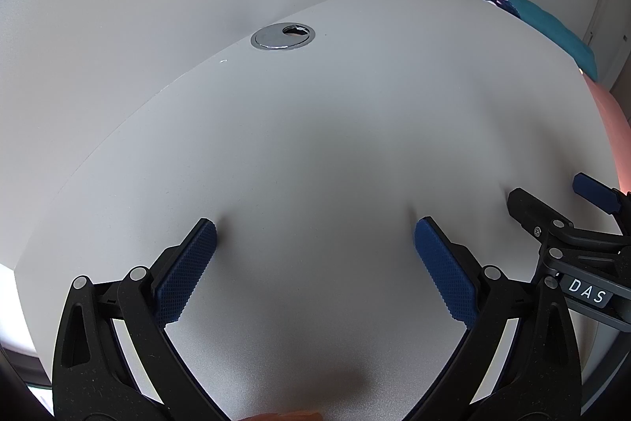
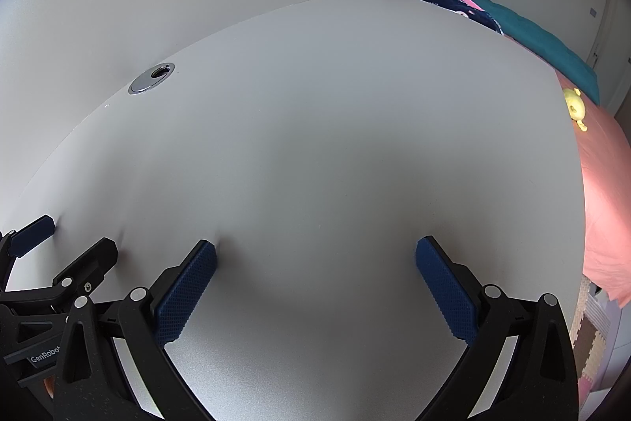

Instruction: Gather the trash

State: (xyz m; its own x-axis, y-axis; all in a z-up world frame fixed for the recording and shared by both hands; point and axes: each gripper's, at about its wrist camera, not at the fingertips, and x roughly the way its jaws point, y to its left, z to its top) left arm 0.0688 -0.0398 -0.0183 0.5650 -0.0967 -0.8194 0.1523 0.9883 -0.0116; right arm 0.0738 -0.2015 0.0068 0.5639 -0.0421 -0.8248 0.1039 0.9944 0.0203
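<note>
No trash is seen on the white desk, so which way it lies from the jaws, or which gripper is nearer, cannot be told. A round metal cable hole is found at 12 o'clock of the left gripper. The jaws of the left gripper and the right gripper are spread wide and nothing is held.

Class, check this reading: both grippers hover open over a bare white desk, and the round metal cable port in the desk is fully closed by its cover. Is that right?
One detail is wrong. The cable port is not fully closed: the left wrist view shows a dark opening at its far edge. The rest holds: left gripper and right gripper are open over the white desk.
</note>
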